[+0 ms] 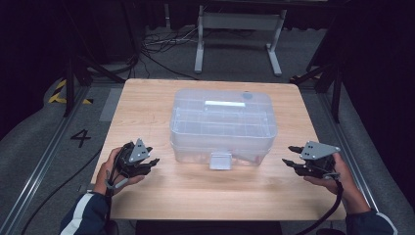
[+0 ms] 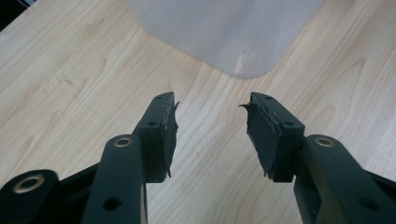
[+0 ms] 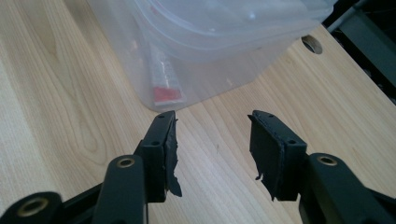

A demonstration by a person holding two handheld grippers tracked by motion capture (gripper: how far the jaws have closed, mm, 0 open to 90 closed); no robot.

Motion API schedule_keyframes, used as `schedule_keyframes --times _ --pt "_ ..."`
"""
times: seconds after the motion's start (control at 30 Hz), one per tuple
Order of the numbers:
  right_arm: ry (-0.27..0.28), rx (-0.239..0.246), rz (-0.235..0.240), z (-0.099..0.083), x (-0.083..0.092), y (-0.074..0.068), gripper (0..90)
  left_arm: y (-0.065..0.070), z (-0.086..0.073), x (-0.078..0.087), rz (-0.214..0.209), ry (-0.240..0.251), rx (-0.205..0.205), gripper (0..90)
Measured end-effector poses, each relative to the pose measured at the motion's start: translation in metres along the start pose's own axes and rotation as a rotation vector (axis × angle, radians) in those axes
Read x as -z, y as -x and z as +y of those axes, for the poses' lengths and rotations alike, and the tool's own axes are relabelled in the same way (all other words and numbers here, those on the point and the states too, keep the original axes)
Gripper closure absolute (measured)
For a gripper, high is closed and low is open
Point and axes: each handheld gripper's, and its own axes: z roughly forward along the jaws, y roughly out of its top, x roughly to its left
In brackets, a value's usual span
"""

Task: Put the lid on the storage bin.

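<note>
High view: a clear lidded box (image 1: pixel 222 125) sits at the middle of the wooden table (image 1: pixel 195 191), its latch (image 1: pixel 220 160) on the near side. The left gripper (image 1: pixel 151 160) rests near the box's near-left corner, held in the left hand (image 1: pixel 115 171); the right gripper (image 1: pixel 291 156) lies to the right of the box, held in the right hand (image 1: pixel 337 178). Both point inward toward the box and stand apart from it.

Left gripper view: jaws about half open, nothing between them, bare table below; a rounded corner of the box (image 2: pixel 233 32) lies just beyond the tips.

Right gripper view: jaws likewise about half open and empty; the box (image 3: pixel 210 42) stands just ahead, with a red-and-white item (image 3: pixel 164 81) visible through its wall.
</note>
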Motion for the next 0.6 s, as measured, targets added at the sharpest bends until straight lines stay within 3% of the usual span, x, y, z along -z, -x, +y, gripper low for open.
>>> schedule_keyframes --times 0.3,0.47,0.6 --pt "-0.051 -0.029 -0.015 -0.013 -0.001 0.001 39.7 -0.002 -0.019 0.004 0.011 -0.038 0.02 43.6" --pt "-0.083 -0.055 -0.017 -0.028 -0.004 0.001 36.9 -0.003 -0.029 0.004 0.04 -0.063 0.044 38.4" --pt "-0.09 -0.087 -0.018 -0.04 -0.003 0.001 35.7 -0.005 -0.034 0.007 0.015 -0.05 0.053 30.3"
